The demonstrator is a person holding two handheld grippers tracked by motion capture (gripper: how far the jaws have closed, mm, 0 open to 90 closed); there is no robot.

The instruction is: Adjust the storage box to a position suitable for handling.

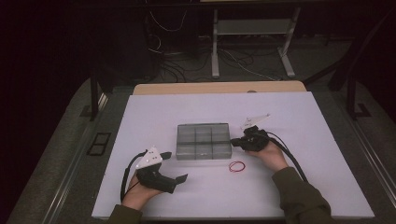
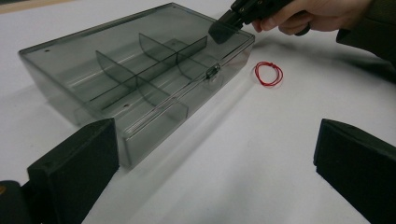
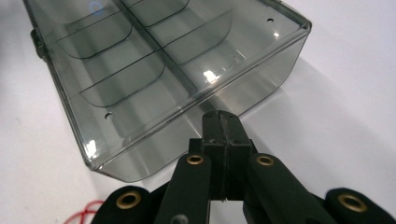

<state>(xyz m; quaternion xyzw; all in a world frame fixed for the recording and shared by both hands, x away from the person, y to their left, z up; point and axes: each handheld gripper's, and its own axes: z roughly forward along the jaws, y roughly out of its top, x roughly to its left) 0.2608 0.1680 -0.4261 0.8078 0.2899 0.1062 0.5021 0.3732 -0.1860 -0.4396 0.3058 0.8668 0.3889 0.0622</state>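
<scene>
A clear grey compartment box with its lid down lies mid-table, its dividers visible through the lid. A red rubber band lies on the white table in front of the box's right corner; its edge shows in the right gripper view. My right gripper is shut with nothing between its jaws, its tip at the box's right side wall. From the left gripper view, the right gripper touches the box's far corner. My left gripper stands wide open in front of the box's left corner, holding nothing.
The white tabletop has bare room all around the box. A wooden strip runs along its far edge. Beyond it a metal table frame and cables lie on the dark floor.
</scene>
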